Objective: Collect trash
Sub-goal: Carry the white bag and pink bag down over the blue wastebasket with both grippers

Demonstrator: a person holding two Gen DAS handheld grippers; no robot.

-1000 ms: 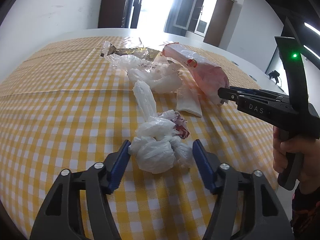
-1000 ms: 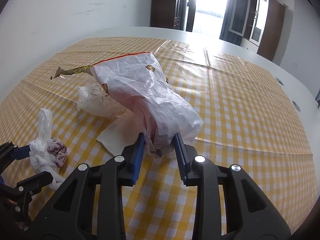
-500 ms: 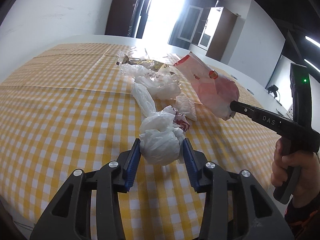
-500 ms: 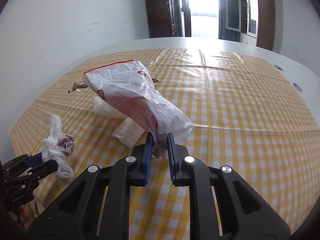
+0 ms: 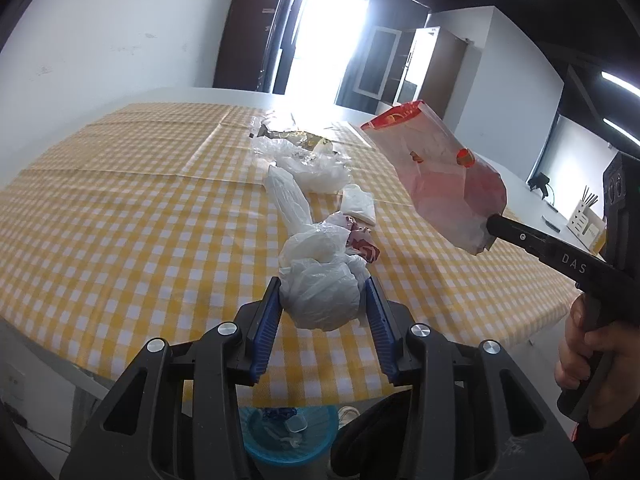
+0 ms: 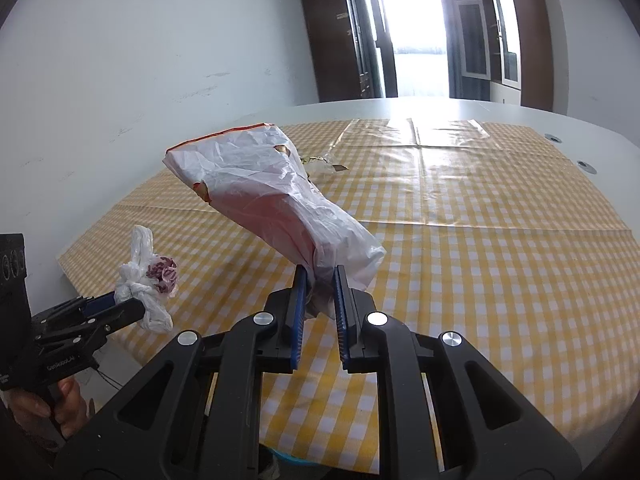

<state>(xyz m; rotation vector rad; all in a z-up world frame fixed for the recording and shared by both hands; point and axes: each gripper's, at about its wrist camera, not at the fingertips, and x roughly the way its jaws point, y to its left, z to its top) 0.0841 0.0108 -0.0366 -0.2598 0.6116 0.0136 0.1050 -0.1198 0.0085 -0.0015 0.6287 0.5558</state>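
Note:
My left gripper (image 5: 322, 300) is shut on a knotted white plastic bag (image 5: 316, 288) with a red-patterned scrap tucked in it, held just above the near edge of the table. In the right wrist view the same bag (image 6: 146, 280) hangs from the left gripper (image 6: 120, 308) at the lower left. My right gripper (image 6: 320, 292) is shut on the bottom corner of a crumpled red-and-white snack bag (image 6: 272, 196), which sticks up and away over the cloth. From the left wrist view the snack bag (image 5: 444, 180) hangs in the air off the right gripper (image 5: 492, 228).
A yellow checked cloth (image 5: 120, 220) covers the table. Clear plastic wraps (image 5: 308, 164), a gold wrapper (image 5: 296, 136) and a white napkin (image 5: 360, 204) lie mid-table. A blue bin (image 5: 288, 428) with some rubbish stands on the floor below the near edge. A hand (image 5: 580, 352) holds the right gripper.
Both grippers closed on their pieces, the left on the knotted bag and the right on the snack bag. Both then lifted them and drew back toward the table's near edge.

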